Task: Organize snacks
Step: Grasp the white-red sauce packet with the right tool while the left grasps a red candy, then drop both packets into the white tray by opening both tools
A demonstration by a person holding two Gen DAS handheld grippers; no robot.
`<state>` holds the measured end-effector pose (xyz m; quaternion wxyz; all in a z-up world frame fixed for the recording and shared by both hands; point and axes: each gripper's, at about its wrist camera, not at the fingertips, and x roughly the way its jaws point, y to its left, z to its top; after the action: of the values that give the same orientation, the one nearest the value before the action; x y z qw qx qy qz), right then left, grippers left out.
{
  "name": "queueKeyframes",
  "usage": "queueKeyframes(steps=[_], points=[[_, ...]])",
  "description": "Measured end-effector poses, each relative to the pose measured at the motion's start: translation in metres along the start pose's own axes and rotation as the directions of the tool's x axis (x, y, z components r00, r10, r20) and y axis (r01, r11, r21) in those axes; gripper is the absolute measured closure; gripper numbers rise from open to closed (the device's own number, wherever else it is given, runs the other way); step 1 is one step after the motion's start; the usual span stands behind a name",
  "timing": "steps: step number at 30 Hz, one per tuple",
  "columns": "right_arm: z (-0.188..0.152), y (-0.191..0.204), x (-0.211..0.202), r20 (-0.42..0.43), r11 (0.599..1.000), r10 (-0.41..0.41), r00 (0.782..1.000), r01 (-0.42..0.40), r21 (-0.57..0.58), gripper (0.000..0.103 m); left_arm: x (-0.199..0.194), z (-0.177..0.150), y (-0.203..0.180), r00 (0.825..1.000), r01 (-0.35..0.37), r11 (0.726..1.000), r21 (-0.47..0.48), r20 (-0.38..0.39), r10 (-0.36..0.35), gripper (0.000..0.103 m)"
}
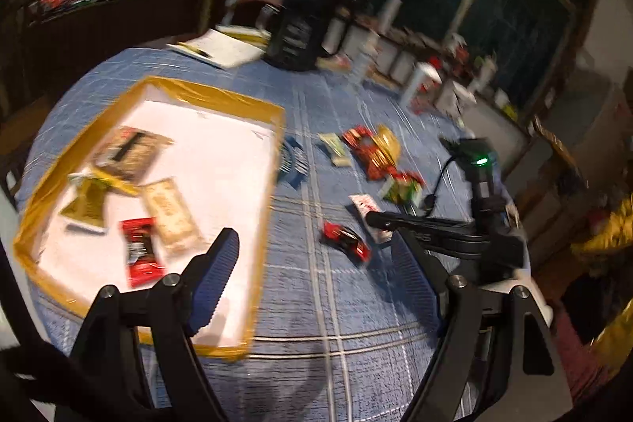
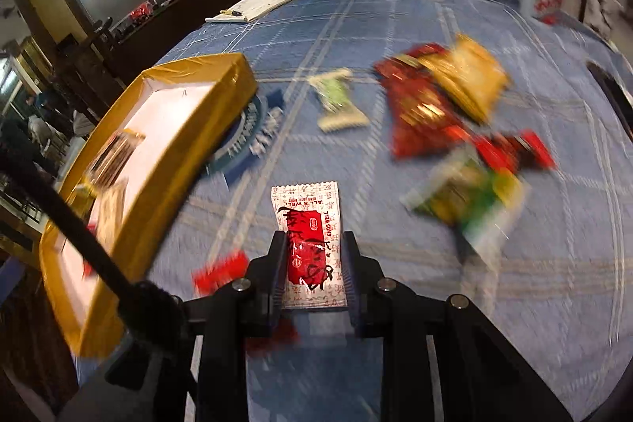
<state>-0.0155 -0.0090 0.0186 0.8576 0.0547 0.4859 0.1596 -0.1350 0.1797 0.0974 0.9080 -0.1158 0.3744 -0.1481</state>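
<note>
My right claw (image 2: 314,263) is clamped on the white-and-red packet (image 2: 310,224), lower centre; left claw (image 1: 316,263) hangs apart, empty. Next, I'd carry it into the yellow-rimmed tray (image 2: 198,113), frame left.

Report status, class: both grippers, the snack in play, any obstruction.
Left gripper open, empty, above tablecloth. Right gripper shut on white-and-red packet. Gold-rimmed tray to its left, four snacks in. Path looks clear.
</note>
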Motion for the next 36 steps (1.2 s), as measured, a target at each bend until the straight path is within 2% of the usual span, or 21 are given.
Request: queueKeyframes(steps=[4, 8, 13, 15, 16, 17, 19, 21, 24, 29, 36], points=[[-0.020, -0.027, -0.023, 0.030, 0.999, 0.010, 1.000, -0.011, 0.037, 0.077, 0.043, -0.001, -0.030, 0.993, 0.001, 0.993, 0.116, -0.115, 0.012, 0.024], [-0.033, -0.053, -0.039, 0.066, 0.995, 0.040, 0.997, -0.046, 0.093, 0.077, 0.082, -0.002, -0.046, 0.980, -0.028, 0.990, 0.140, -0.189, 0.054, 0.024], [-0.037, -0.064, -0.045, 0.087, 0.990, 0.082, 0.993, -0.091, 0.110, 0.077, 0.116, 0.003, -0.057, 0.970, -0.135, 0.971, 0.196, -0.174, 0.170, 0.025], [-0.039, -0.067, -0.047, 0.094, 0.988, 0.100, 0.991, -0.110, 0.110, 0.077, 0.128, 0.002, -0.058, 0.957, -0.196, 0.951, 0.240, -0.163, 0.238, 0.025], [-0.039, -0.068, -0.047, 0.096, 0.987, 0.107, 0.990, -0.117, 0.112, 0.077, 0.133, 0.000, -0.058, 0.953, -0.203, 0.946, 0.252, -0.173, 0.251, 0.025], [-0.041, -0.069, -0.048, 0.099, 0.986, 0.114, 0.989, -0.125, 0.114, 0.077, 0.138, -0.001, -0.057, 0.950, -0.198, 0.947, 0.254, -0.186, 0.249, 0.026], [-0.041, -0.069, -0.047, 0.101, 0.984, 0.127, 0.987, -0.138, 0.113, 0.077, 0.145, -0.007, -0.056, 0.946, -0.184, 0.945, 0.270, -0.211, 0.245, 0.037], [-0.043, -0.069, -0.048, 0.104, 0.983, 0.134, 0.985, -0.145, 0.110, 0.077, 0.143, -0.009, -0.057, 0.956, -0.168, 0.947, 0.275, -0.189, 0.224, 0.050], [-0.044, -0.068, -0.050, 0.109, 0.983, 0.136, 0.985, -0.148, 0.106, 0.077, 0.141, -0.011, -0.059, 0.964, -0.151, 0.949, 0.275, -0.172, 0.204, 0.057], [-0.046, -0.066, -0.053, 0.120, 0.985, 0.128, 0.985, -0.141, 0.104, 0.077, 0.131, -0.012, -0.059, 0.973, -0.120, 0.960, 0.253, -0.160, 0.163, 0.061], [-0.047, -0.052, -0.065, 0.134, 0.987, 0.126, 0.983, -0.138, 0.088, 0.077, 0.084, -0.009, -0.050, 0.993, -0.067, 0.985, 0.161, -0.087, 0.082, 0.061]])
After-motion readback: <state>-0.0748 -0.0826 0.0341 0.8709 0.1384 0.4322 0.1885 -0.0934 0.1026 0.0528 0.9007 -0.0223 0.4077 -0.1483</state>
